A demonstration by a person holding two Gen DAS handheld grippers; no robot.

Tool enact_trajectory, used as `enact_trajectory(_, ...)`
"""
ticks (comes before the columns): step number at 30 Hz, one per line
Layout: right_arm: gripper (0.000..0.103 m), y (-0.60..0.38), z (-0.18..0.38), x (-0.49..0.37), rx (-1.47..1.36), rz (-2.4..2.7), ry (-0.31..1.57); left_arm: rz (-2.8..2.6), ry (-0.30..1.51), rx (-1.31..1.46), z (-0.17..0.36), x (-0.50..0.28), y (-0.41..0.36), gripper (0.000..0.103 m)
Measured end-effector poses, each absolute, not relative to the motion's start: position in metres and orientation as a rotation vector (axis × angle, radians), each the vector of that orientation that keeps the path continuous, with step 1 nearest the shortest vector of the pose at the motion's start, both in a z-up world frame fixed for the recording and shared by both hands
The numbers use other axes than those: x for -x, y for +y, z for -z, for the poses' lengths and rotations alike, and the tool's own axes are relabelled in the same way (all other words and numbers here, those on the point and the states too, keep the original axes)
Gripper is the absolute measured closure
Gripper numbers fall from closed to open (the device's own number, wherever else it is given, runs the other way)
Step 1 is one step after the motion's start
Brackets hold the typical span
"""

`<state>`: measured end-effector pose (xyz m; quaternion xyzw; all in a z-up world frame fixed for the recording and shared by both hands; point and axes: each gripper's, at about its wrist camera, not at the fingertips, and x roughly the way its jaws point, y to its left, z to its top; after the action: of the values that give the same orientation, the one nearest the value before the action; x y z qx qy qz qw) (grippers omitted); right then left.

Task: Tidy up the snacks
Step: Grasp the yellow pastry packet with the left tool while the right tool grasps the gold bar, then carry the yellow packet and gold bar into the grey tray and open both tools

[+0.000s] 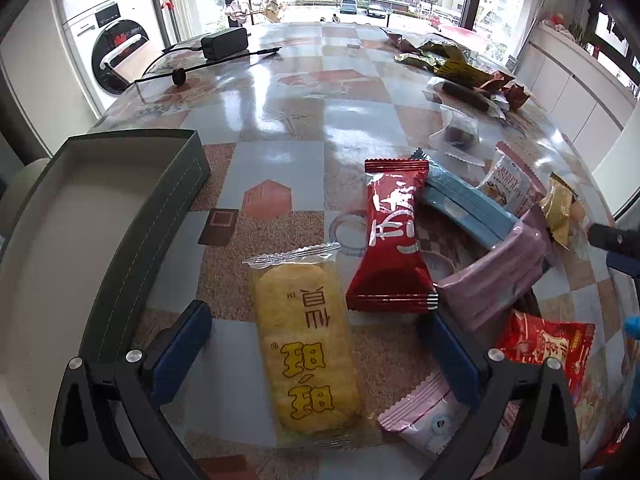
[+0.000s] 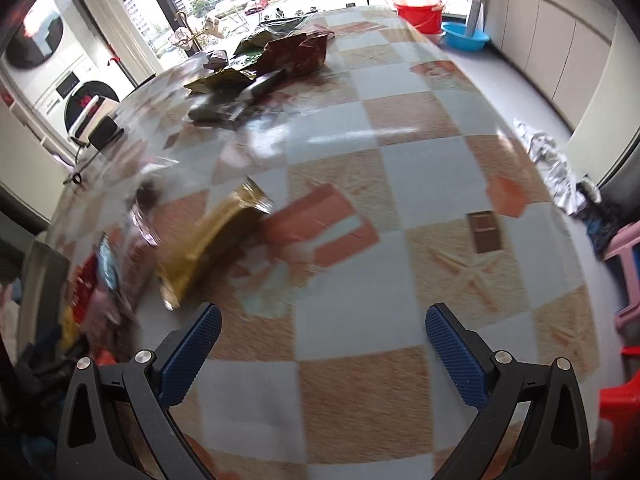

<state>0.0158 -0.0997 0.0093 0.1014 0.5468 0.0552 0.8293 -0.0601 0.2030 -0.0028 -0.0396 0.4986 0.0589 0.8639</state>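
Note:
In the left wrist view my left gripper (image 1: 316,344) is open, its jaws on either side of a yellow rice cracker pack (image 1: 306,352) lying on the table. A red snack pack (image 1: 394,240) lies just beyond it, with blue (image 1: 464,208) and purple (image 1: 496,280) packs, a cranberry snack (image 1: 510,188) and a small pink pack (image 1: 424,416) to the right. An open grey box (image 1: 80,216) sits at the left. In the right wrist view my right gripper (image 2: 322,344) is open and empty above bare table, a gold pack (image 2: 216,240) to its left.
A pile of wrappers (image 1: 452,64) lies at the table's far right and also shows in the right wrist view (image 2: 264,60). A black charger and cable (image 1: 224,42) lie at the far left. A washing machine (image 1: 112,36) stands beyond the table. Red buckets (image 2: 420,4) stand on the floor.

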Motion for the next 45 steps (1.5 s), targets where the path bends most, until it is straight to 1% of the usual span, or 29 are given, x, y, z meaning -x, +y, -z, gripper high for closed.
enact_trajectory(4,0.000,-0.070,-0.009,-0.049,-0.249,-0.056,1.204,-0.137,1.038,0.086,0.003,0.058,0.203,0.000)
enact_trajectory(8,0.000,-0.034,-0.003,-0.069,-0.049,-0.021,1.244,-0.145,1.047,0.088,0.003,0.055,0.202,0.000)
enact_trajectory(10,0.000,-0.025,0.000,-0.064,0.042,-0.030,1.235,-0.135,1.059,0.086,0.002,0.055,0.203,0.000)
enact_trajectory(11,0.002,-0.025,-0.001,-0.059,0.055,-0.046,1.225,-0.130,1.066,0.085,0.002,0.055,0.202,0.001)
enact_trajectory(12,0.005,-0.027,-0.002,-0.053,0.065,-0.060,1.217,-0.127,1.072,0.085,0.002,0.056,0.202,0.001)
enact_trajectory(13,0.009,-0.029,-0.004,-0.047,0.077,-0.076,1.205,-0.126,1.075,0.085,0.001,0.057,0.202,0.004)
enact_trajectory(14,0.020,-0.031,-0.007,-0.042,0.088,-0.092,1.192,-0.121,1.077,0.084,0.000,0.058,0.201,0.006)
enact_trajectory(15,0.042,-0.034,-0.011,-0.036,0.100,-0.108,1.178,-0.112,1.076,0.080,-0.001,0.059,0.198,0.013)
enact_trajectory(16,0.056,-0.037,-0.013,-0.031,0.107,-0.125,1.171,-0.101,1.072,0.074,-0.004,0.061,0.196,0.027)
enact_trajectory(17,0.074,-0.041,-0.014,-0.027,0.100,-0.145,1.177,-0.091,1.064,0.068,-0.006,0.063,0.193,0.037)
enact_trajectory(18,0.074,-0.045,-0.014,-0.022,0.080,-0.166,1.186,-0.079,1.064,0.064,-0.008,0.065,0.190,0.056)
enact_trajectory(19,0.074,-0.046,-0.015,-0.021,0.060,-0.189,1.189,-0.066,1.067,0.063,-0.010,0.068,0.188,0.064)
enact_trajectory(26,0.074,-0.070,-0.016,0.025,-0.049,-0.299,1.192,-0.047,1.064,0.114,-0.015,0.108,0.188,0.064)
enact_trajectory(32,0.074,-0.076,-0.017,0.032,-0.102,-0.337,1.201,-0.072,1.056,0.160,-0.023,0.127,0.197,0.064)
enact_trajectory(37,0.074,-0.075,-0.015,0.033,-0.073,-0.326,1.228,-0.073,1.033,0.142,-0.033,0.137,0.197,0.064)
enact_trajectory(41,0.074,-0.065,-0.015,0.029,0.019,-0.284,1.224,-0.065,1.022,0.134,-0.040,0.143,0.195,0.064)
enact_trajectory(43,0.064,-0.058,-0.014,0.026,0.044,-0.296,1.225,-0.059,1.016,0.129,-0.043,0.146,0.194,0.064)
enact_trajectory(44,0.037,-0.054,-0.013,0.024,0.057,-0.305,1.231,-0.056,1.014,0.128,-0.044,0.147,0.193,0.064)
enact_trajectory(45,0.016,-0.051,-0.009,0.023,0.078,-0.291,1.244,-0.053,1.013,0.128,-0.046,0.148,0.193,0.064)
